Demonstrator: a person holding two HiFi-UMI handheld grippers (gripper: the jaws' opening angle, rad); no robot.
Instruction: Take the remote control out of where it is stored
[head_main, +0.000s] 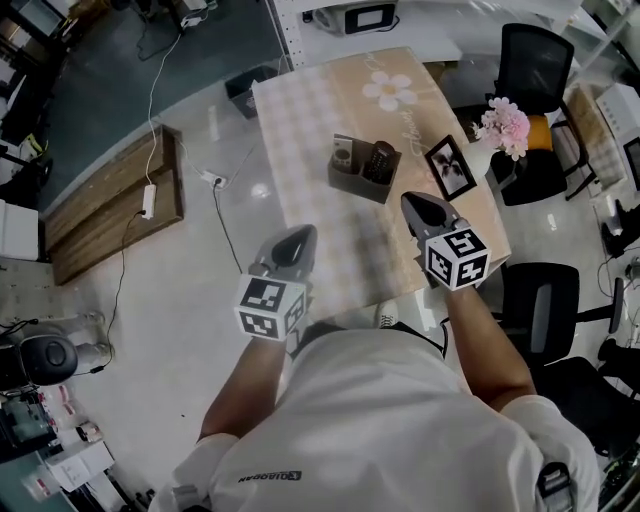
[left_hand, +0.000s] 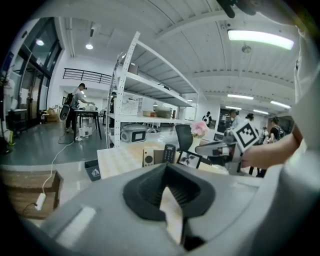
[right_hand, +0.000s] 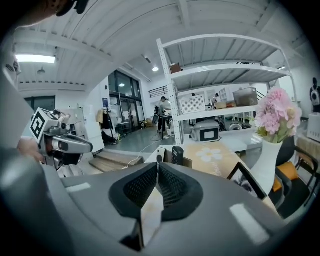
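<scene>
Hovering short of the table's (head_main: 300, 120) near edge in the head view, the left gripper (head_main: 298, 238) and the right gripper (head_main: 420, 208) point side by side at a brown box-shaped holder (head_main: 358, 185), probably so that one can steady it while the other pulls. The remote control (head_main: 380, 160), a slim dark slab, stands upright in the holder's right compartment with its top clear of the rim, which leaves a part to pinch. A small pale device (head_main: 343, 152) fills the left compartment. A black picture frame (head_main: 450, 167) leans just right of the holder, and pink flowers (head_main: 503, 125) stand beyond it. The cloth is matte, with a check pattern and a printed daisy.

In the left gripper view, the dark ribbed pads meet at their tips with nothing caught between them, and only the pale cloth shows through the wedge-shaped gap below. The remote control (left_hand: 169, 152) is well ahead, its keypad facing this way.

In the right gripper view, the grid-textured pads stand all but together, parted by a hairline slit, and they too are empty. The remote control (right_hand: 177, 154) rises from the holder straight beyond the tips, untouched, so the approach seems barely begun. A smooth white vase (right_hand: 265, 172) stands at the right.
</scene>
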